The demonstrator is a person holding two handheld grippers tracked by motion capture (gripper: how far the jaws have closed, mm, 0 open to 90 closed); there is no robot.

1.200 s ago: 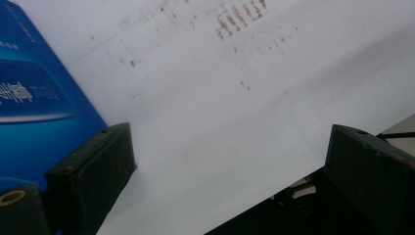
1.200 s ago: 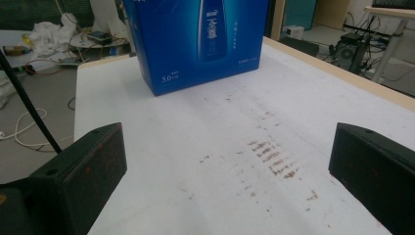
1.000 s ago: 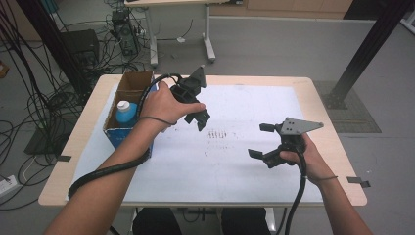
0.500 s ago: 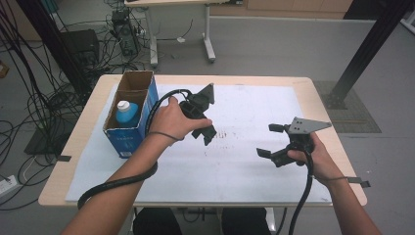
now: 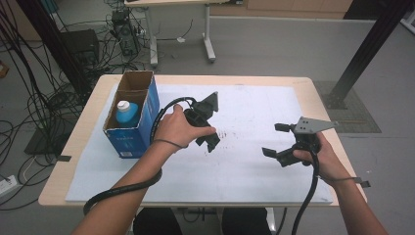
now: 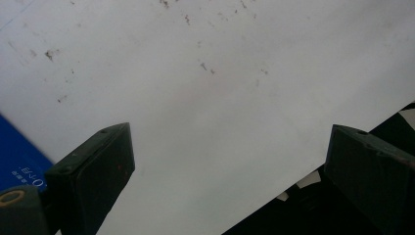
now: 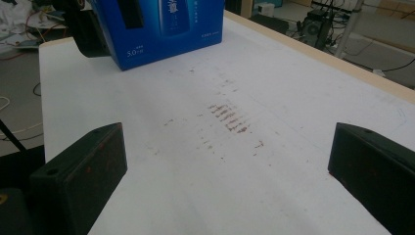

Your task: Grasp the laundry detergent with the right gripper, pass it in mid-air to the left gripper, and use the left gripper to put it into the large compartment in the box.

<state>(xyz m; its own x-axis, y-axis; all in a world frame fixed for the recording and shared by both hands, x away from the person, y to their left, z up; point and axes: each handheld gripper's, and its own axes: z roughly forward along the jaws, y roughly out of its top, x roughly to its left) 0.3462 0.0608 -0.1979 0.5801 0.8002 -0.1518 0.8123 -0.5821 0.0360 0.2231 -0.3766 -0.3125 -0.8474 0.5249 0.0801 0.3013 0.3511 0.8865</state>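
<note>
Both wide open, empty: left claw (image 5: 208, 128), right claw (image 5: 278, 141).

- A lab or test workshop — bare grey concrete floor (image 5: 274, 49) around the wooden table (image 5: 313, 88).
- Bundles of black cables (image 5: 34, 98) trail over the floor at the left, beside a dark equipment box (image 5: 80, 41).
- A second desk on metal legs (image 5: 208, 34) stands behind — a black frame post (image 5: 364, 54) rises at the right.
</note>
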